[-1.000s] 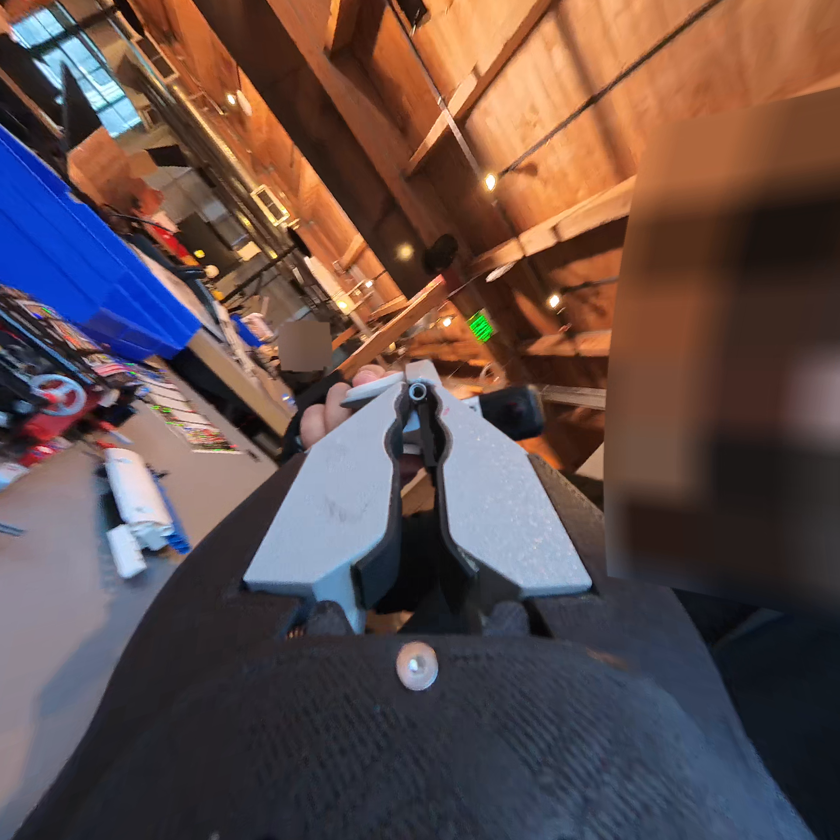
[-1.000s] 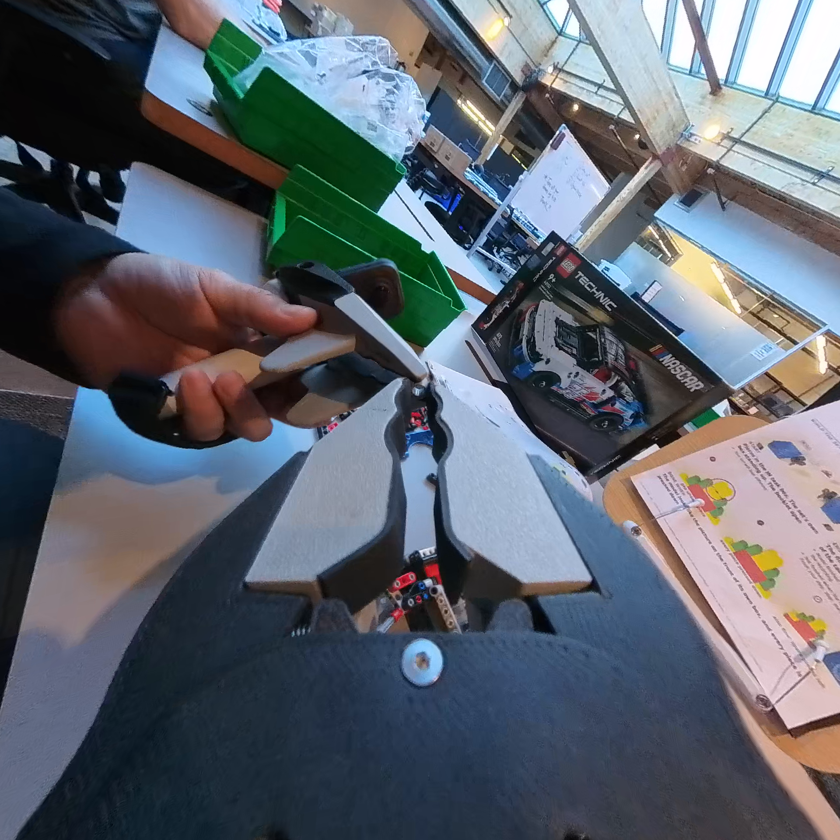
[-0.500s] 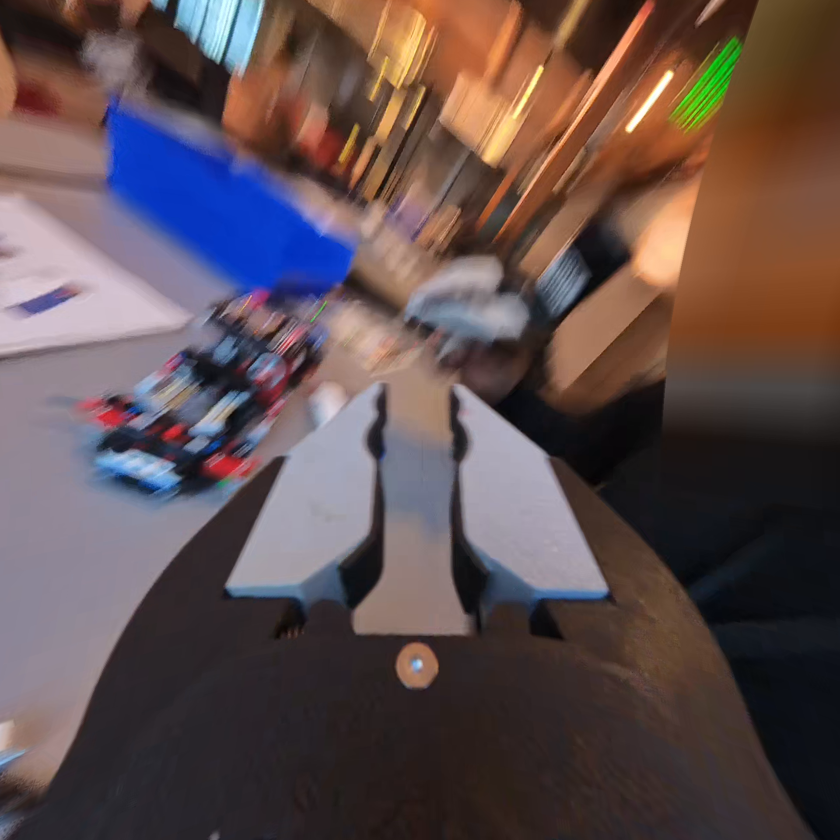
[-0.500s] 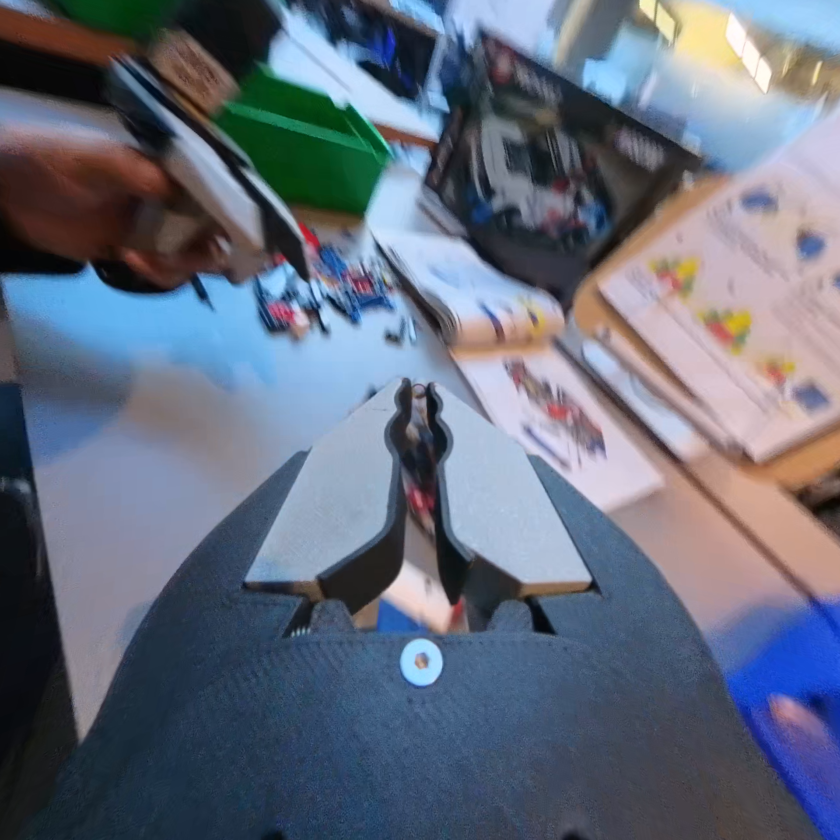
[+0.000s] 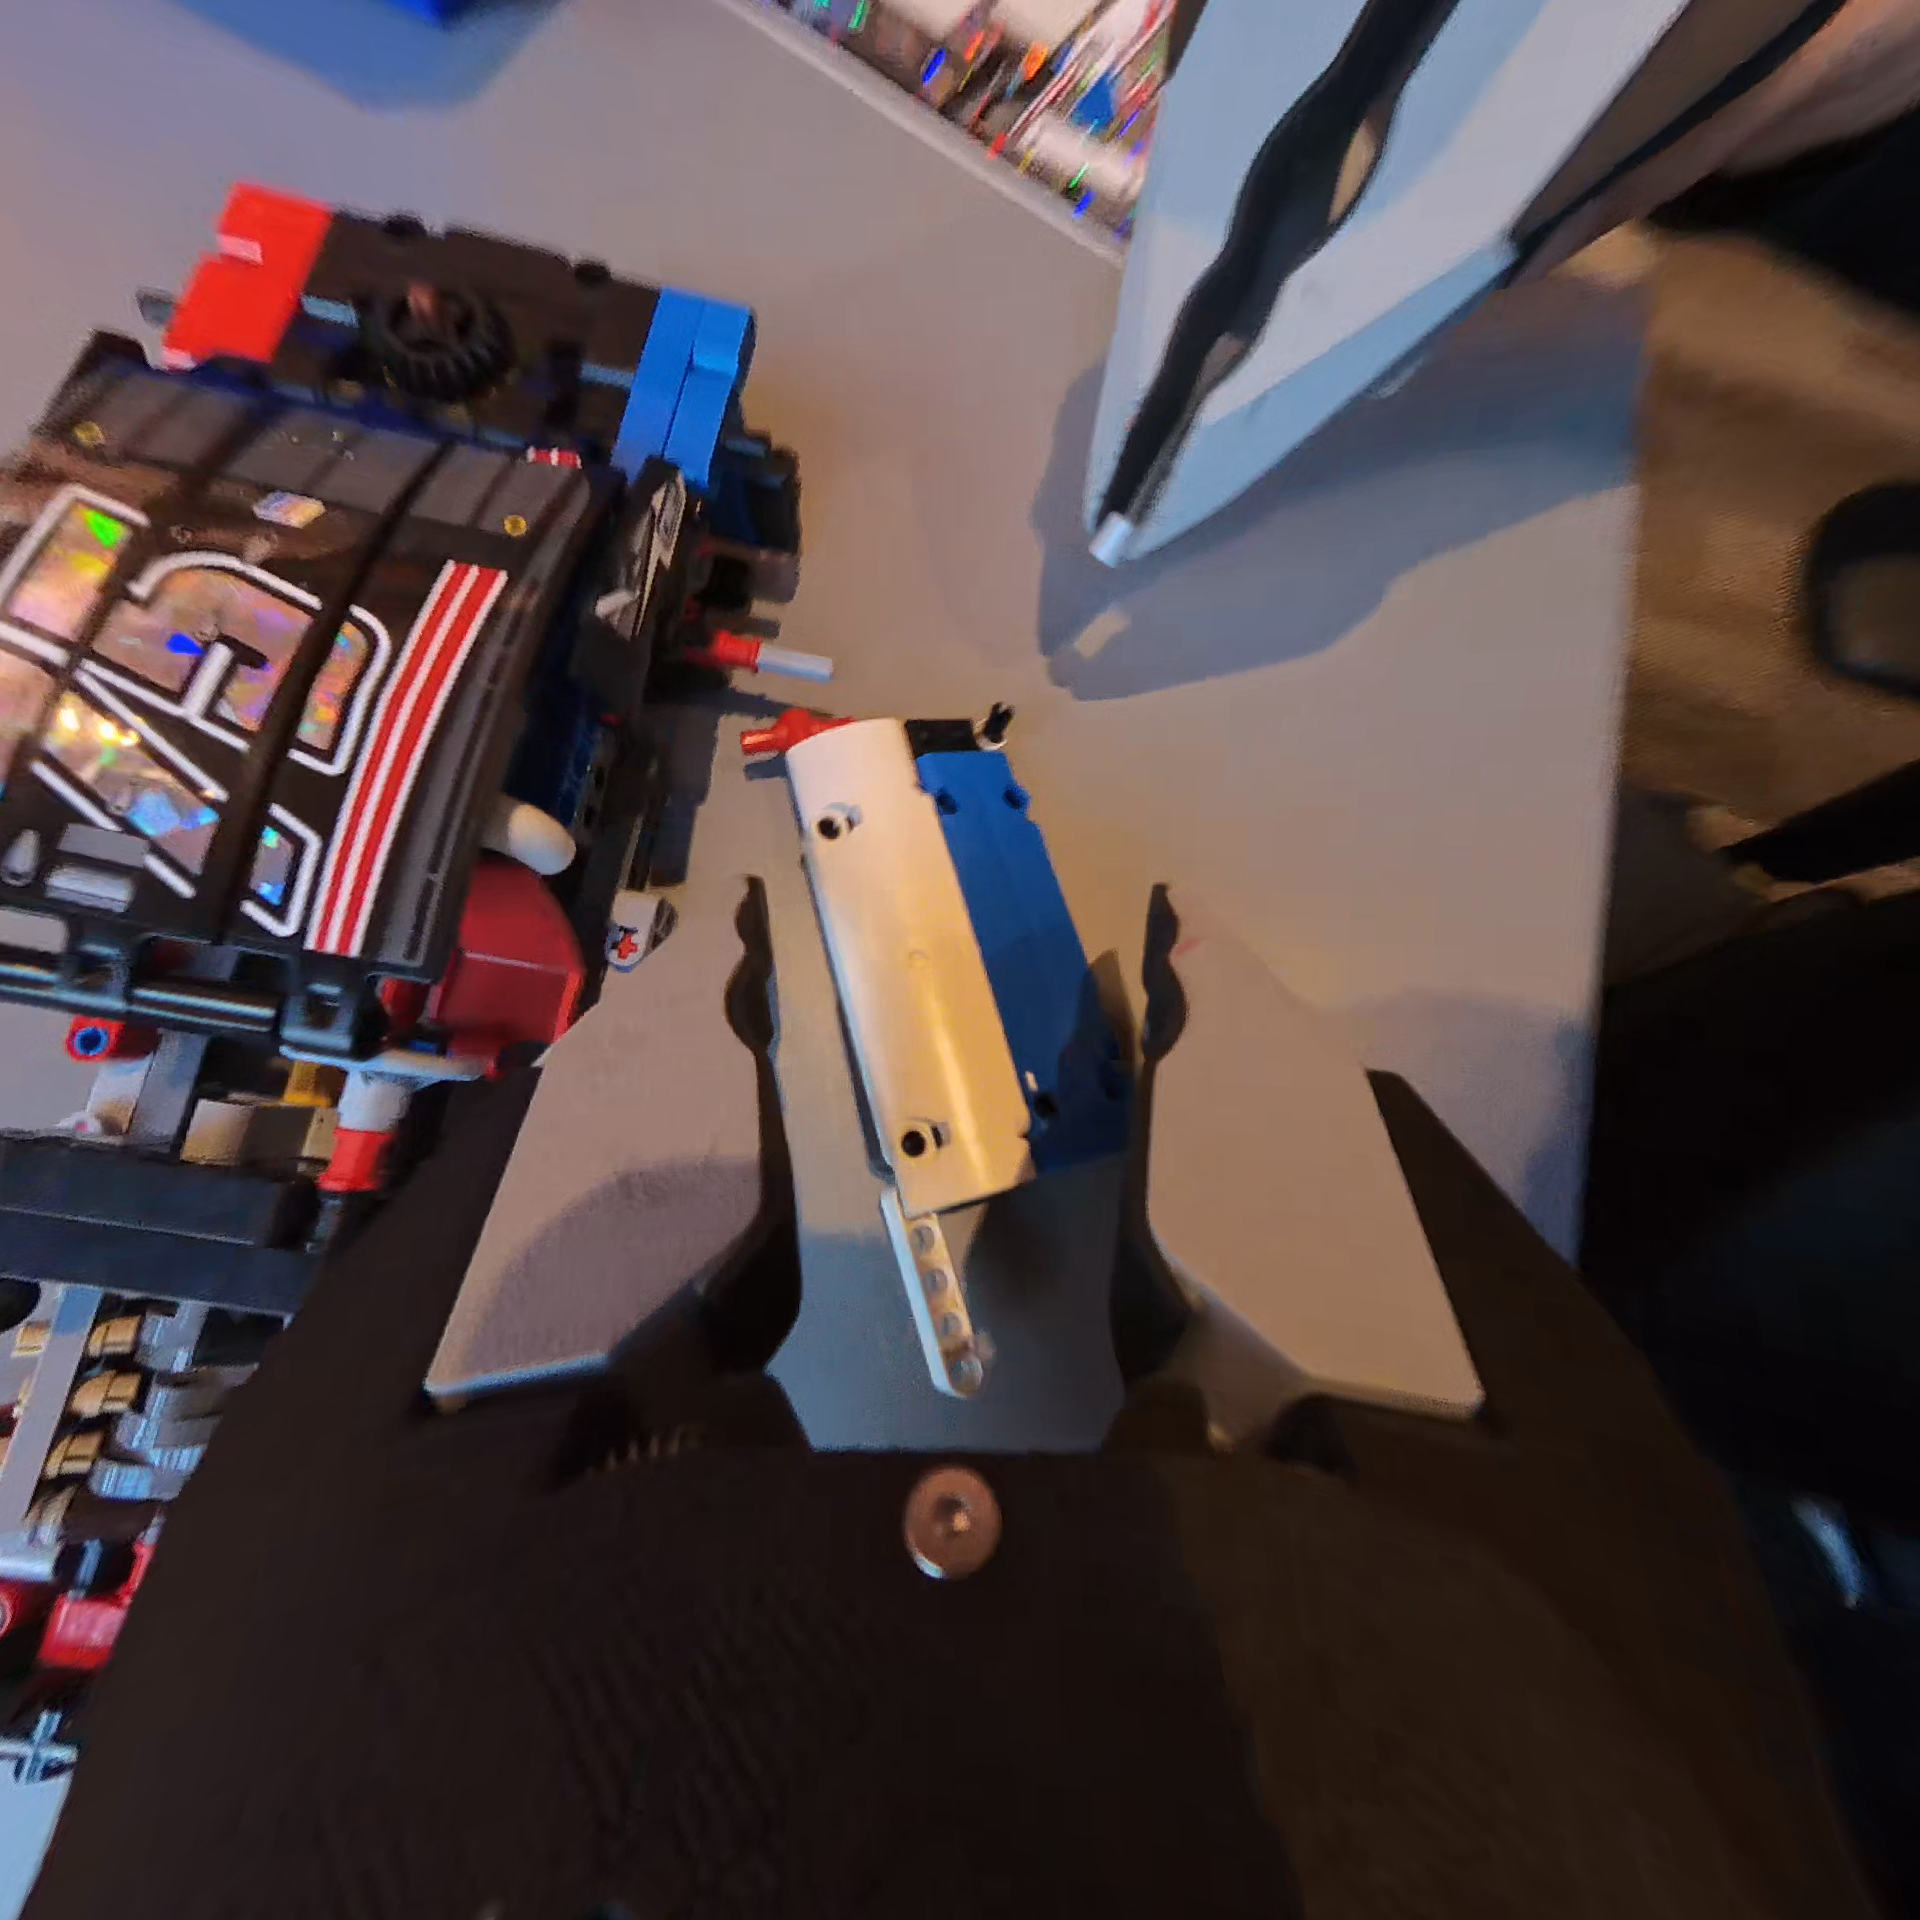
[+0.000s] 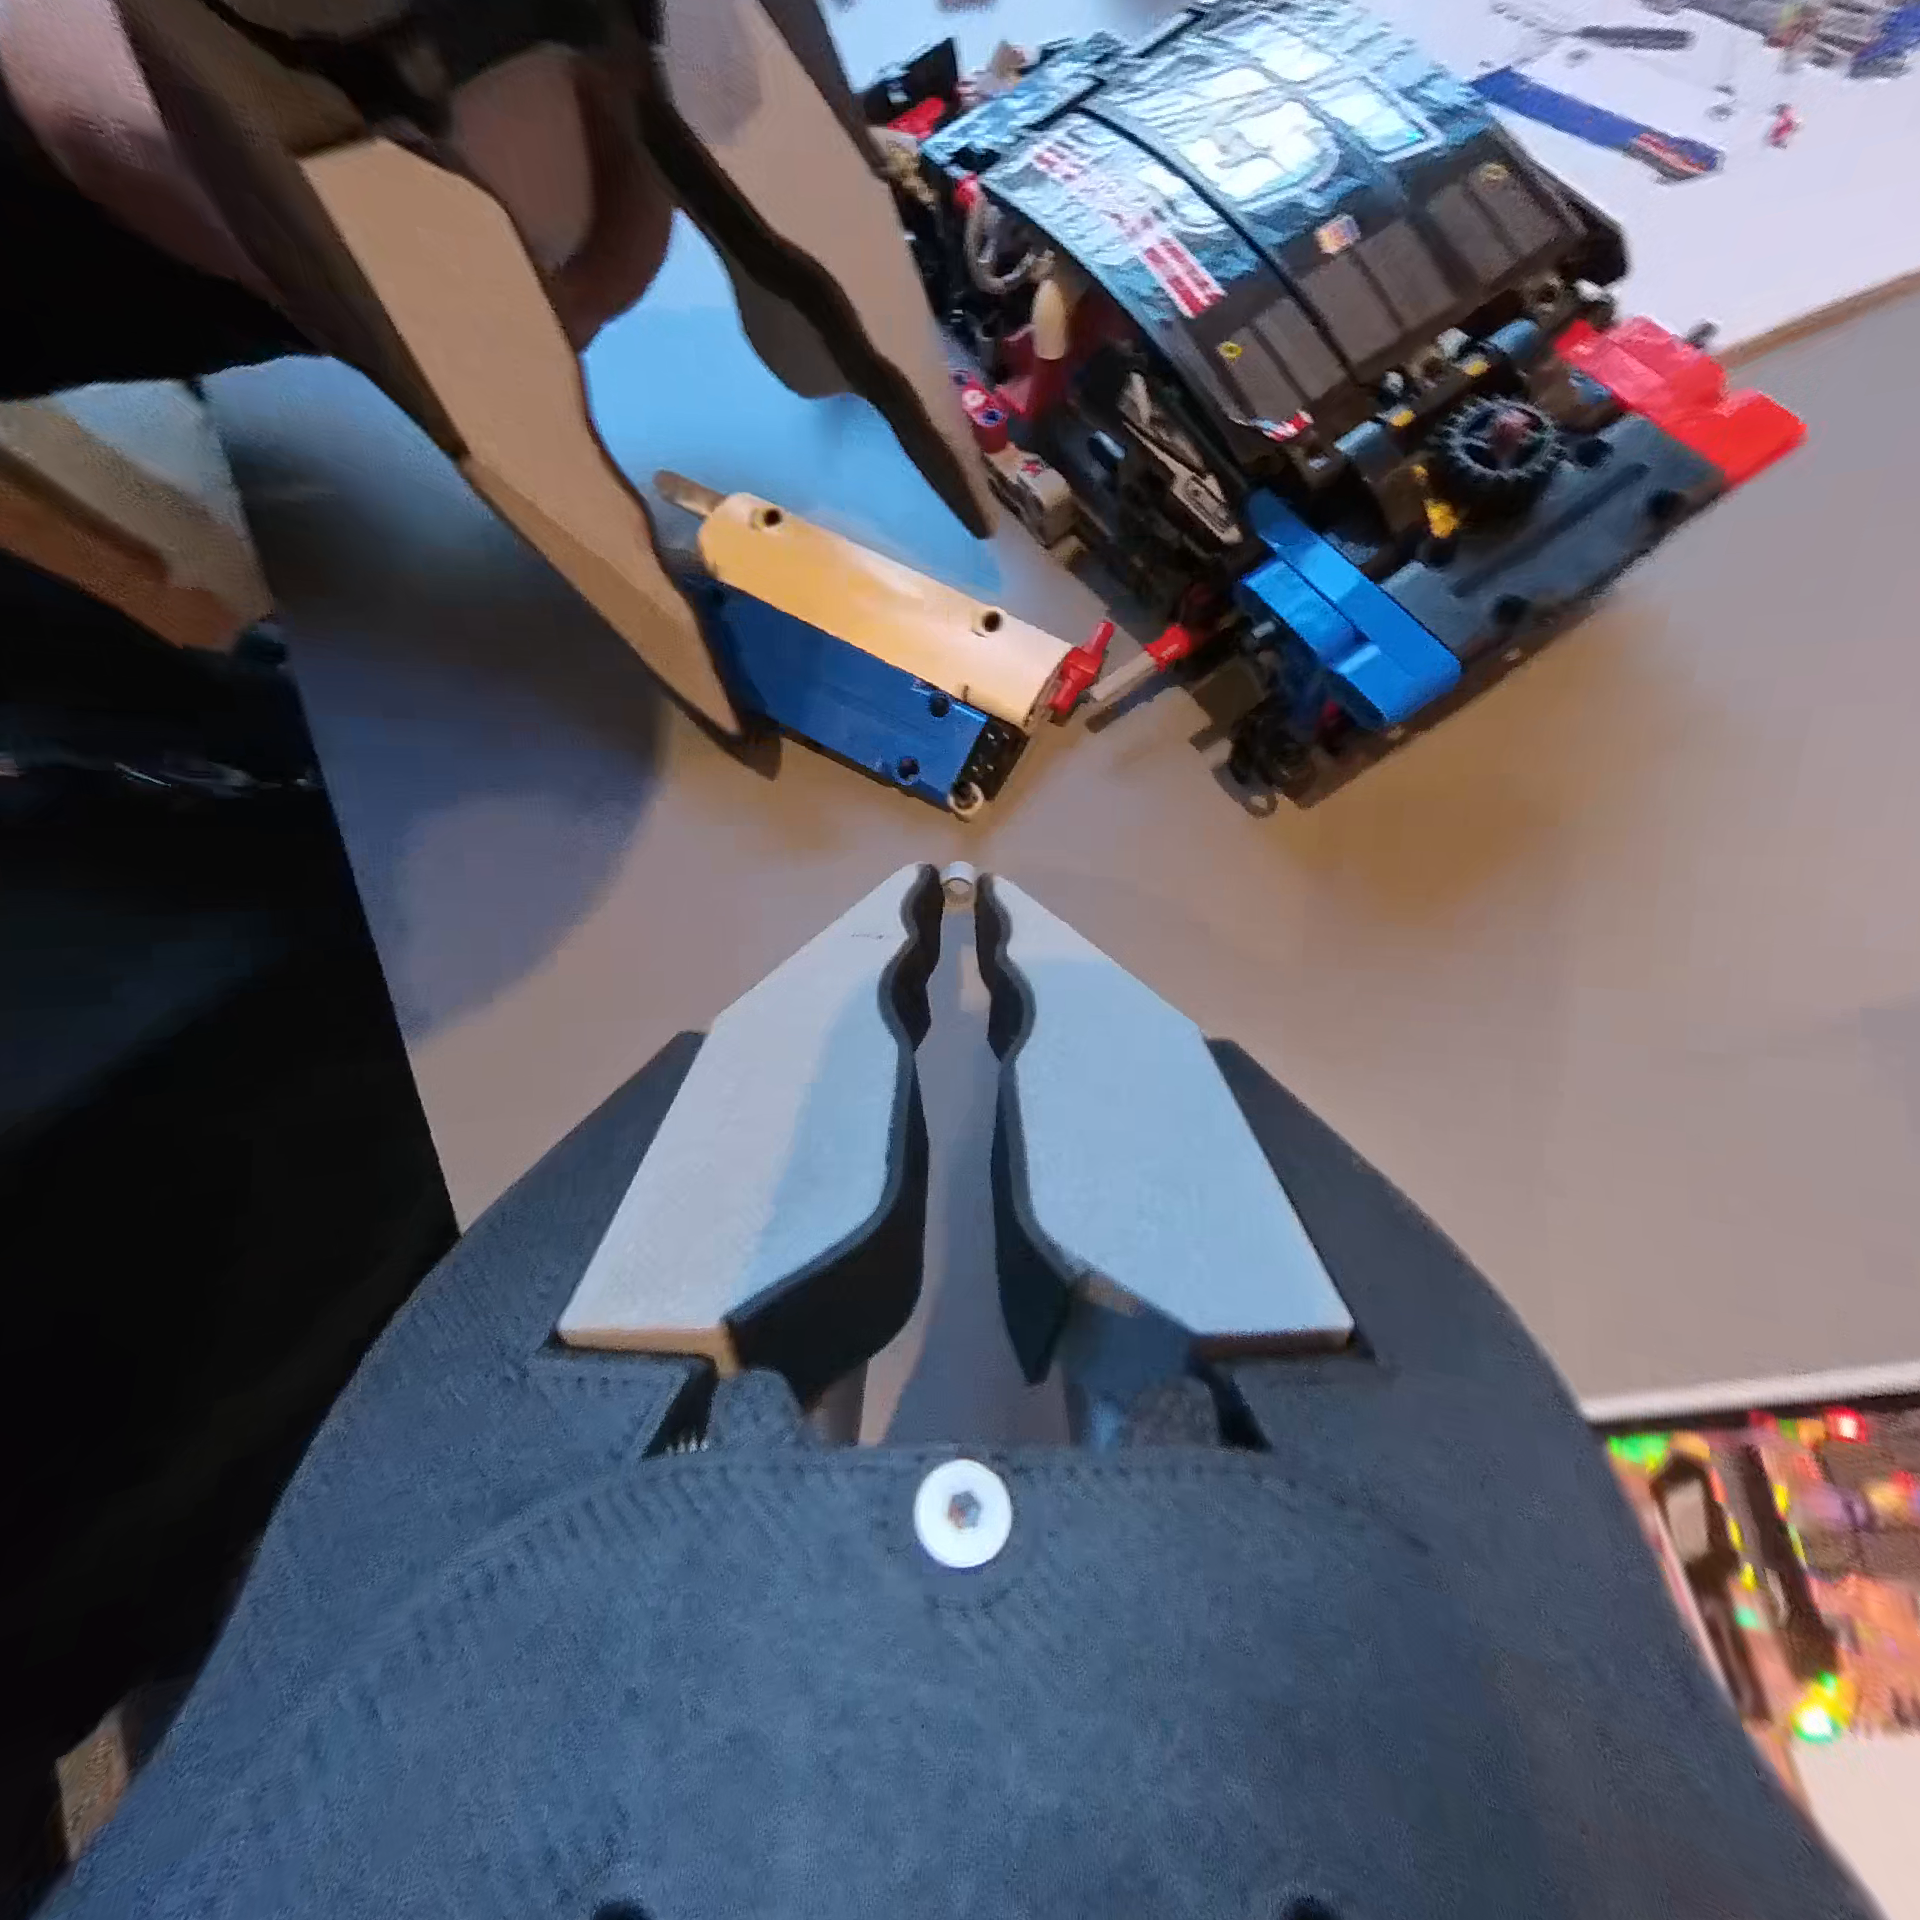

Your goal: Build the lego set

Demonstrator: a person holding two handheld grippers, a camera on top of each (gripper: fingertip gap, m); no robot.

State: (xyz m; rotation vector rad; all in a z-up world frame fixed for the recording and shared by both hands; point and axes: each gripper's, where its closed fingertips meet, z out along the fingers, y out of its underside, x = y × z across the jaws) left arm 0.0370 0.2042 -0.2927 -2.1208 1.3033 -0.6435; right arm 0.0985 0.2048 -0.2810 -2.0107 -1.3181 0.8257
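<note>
My left gripper (image 5: pixel 954 914) is open wide over a white and blue sub-assembly (image 5: pixel 914 966) that lies on the grey table (image 5: pixel 1299 831). The piece sits between the fingers, and the left pad stands clear of it. The right wrist view shows the same piece (image 6: pixel 862 634) between the left gripper's fingers (image 6: pixel 623 540). My right gripper (image 6: pixel 958 896) is shut on a small grey bush (image 6: pixel 958 883) just above the table, short of the piece's black end. It also shows in the left wrist view (image 5: pixel 1117 535). The black lego car (image 5: pixel 260 675) (image 6: pixel 1351 312) lies beside the sub-assembly.
A red pin with a grey axle (image 5: pixel 769 657) sticks out of the car toward the sub-assembly. The table edge (image 5: pixel 1610 935) runs down the right. Instruction pages (image 6: pixel 1714 104) lie behind the car. A shiny sticker sheet (image 6: pixel 1766 1558) lies at the right. A hand (image 6: pixel 582 208) holds the left gripper. The left gripper's tips are roughly 7 cm from the right gripper's.
Both grippers swung down from tip to tip in the air to the table. The left one went from shut to wide open around the sub-assembly. The right one stayed shut.
</note>
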